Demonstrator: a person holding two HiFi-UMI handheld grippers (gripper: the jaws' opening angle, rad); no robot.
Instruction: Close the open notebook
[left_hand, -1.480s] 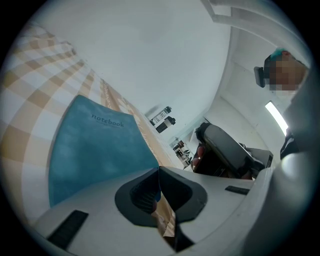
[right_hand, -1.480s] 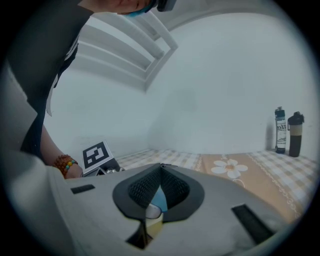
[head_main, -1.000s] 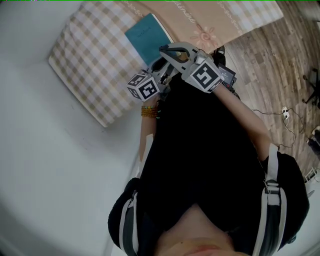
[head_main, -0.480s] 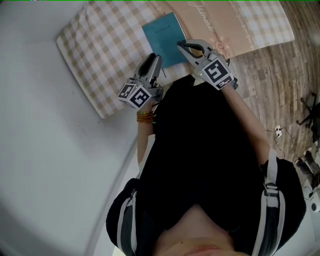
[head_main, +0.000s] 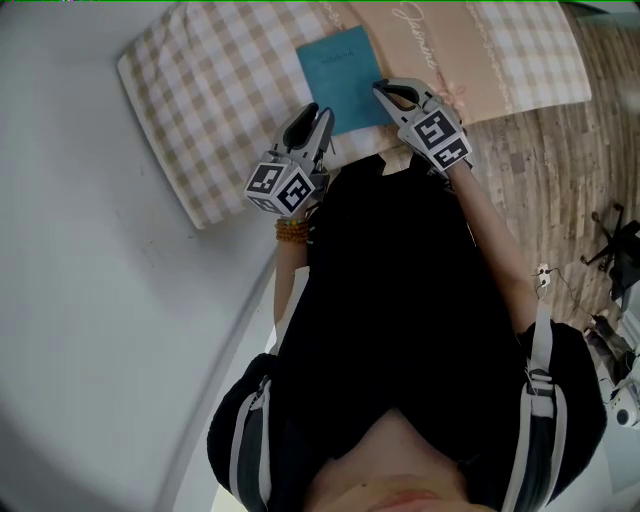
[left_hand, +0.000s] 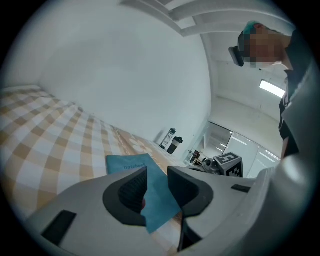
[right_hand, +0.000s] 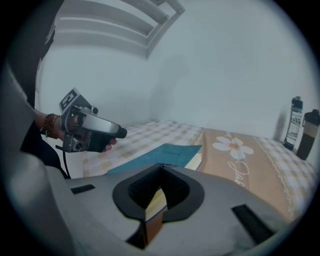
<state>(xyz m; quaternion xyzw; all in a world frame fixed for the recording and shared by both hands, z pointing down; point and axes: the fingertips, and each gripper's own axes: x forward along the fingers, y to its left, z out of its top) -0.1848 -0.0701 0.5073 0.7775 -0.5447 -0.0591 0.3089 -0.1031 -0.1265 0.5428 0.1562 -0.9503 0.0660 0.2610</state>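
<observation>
**Q:** Head view: from where?
**A:** High above the person, looking steeply down on the bed (head_main: 200, 120), well off it.
**Q:** And the gripper views?
**A:** Low and close over the covers. The one on the left gripper (head_main: 322, 118) faces across to the right gripper (head_main: 384, 92), whose own view looks back at the left. All three share the teal notebook (head_main: 345, 72).

Left tool (head_main: 322, 114) jaws just narrowed, gripping nothing; right tool (head_main: 386, 91) jaws together.
</observation>
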